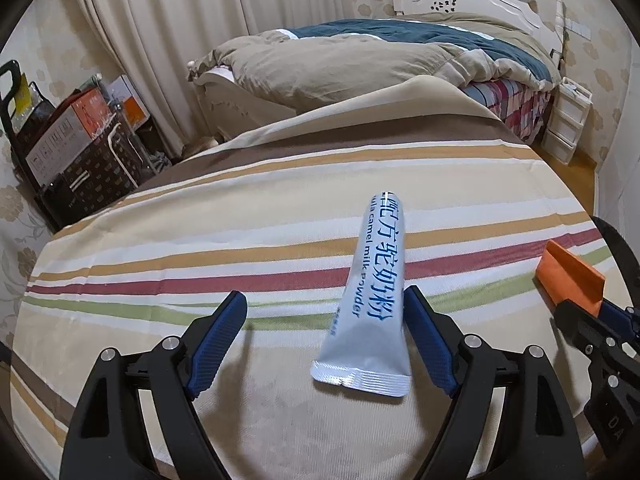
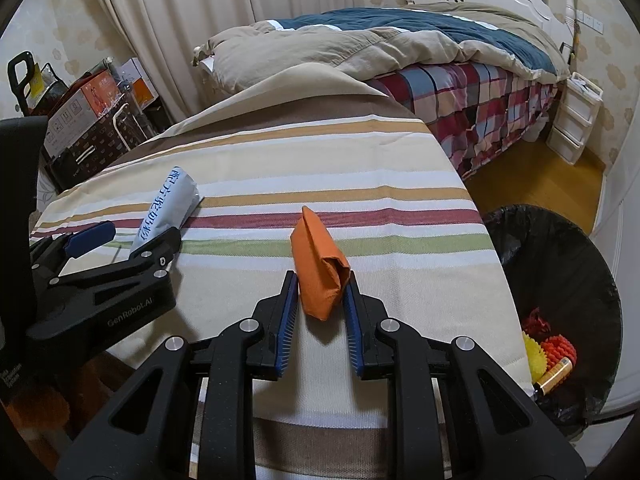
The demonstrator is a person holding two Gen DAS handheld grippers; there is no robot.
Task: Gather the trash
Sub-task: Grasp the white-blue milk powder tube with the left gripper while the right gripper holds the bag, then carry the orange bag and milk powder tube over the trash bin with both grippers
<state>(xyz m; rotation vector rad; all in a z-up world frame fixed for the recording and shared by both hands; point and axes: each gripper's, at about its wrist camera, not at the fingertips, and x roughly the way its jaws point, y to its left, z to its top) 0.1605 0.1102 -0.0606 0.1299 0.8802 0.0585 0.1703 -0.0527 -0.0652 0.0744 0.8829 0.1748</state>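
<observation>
A silver-white milk powder sachet (image 1: pixel 370 300) with blue print lies on the striped tablecloth (image 1: pixel 160 240). My left gripper (image 1: pixel 326 312) is open around it, the sachet close to the right finger; it also shows in the right wrist view (image 2: pixel 168 204). My right gripper (image 2: pixel 320 284) is shut on a folded orange paper piece (image 2: pixel 318 264), which rests on the cloth; the piece also shows at the right edge of the left wrist view (image 1: pixel 570 278).
A bin with a black liner (image 2: pixel 560 264) stands on the floor right of the table, holding red, yellow and gold trash (image 2: pixel 550 356). A bed (image 2: pixel 420 48) is behind, boxes and a cart (image 2: pixel 88 120) at the back left, white drawers (image 2: pixel 574 120) far right.
</observation>
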